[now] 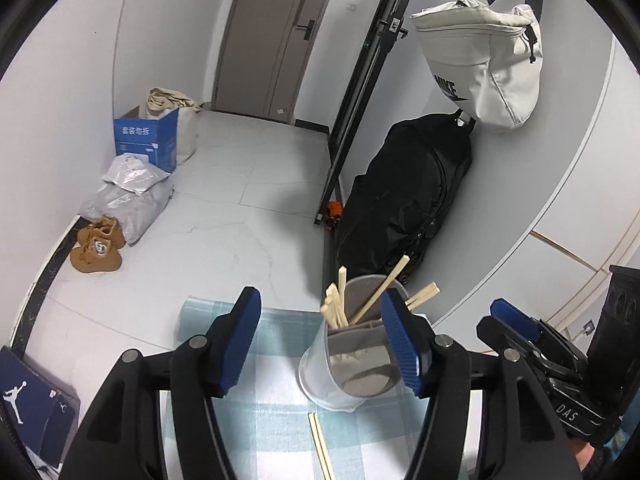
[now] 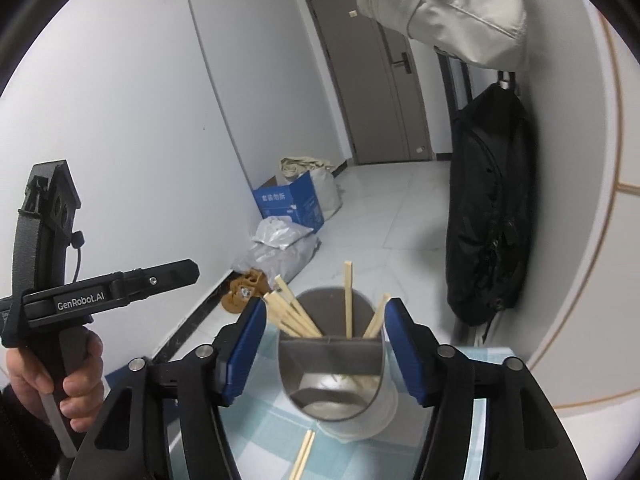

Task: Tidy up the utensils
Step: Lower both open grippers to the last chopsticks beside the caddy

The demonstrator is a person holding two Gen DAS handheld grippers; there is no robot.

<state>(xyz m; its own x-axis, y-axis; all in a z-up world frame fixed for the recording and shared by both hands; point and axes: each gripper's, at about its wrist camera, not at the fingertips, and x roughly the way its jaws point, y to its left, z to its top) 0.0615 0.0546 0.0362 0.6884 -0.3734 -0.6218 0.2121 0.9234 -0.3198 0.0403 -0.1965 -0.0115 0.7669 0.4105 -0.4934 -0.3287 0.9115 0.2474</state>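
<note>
your left gripper [image 1: 320, 344] and right gripper [image 2: 324, 346], fingers released, empty; loose chopsticks [image 1: 321, 446] lie lengthwise just below, left nearer.

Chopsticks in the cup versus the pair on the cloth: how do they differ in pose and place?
The chopsticks in the cup stand on end, fanned apart and leaning on the rim; the pair on the cloth lies flat, side by side, outside the cup. Both are pale wood.

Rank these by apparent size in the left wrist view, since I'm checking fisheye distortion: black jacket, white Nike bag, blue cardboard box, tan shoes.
1. black jacket
2. white Nike bag, though it hangs nearer the camera
3. blue cardboard box
4. tan shoes
</note>
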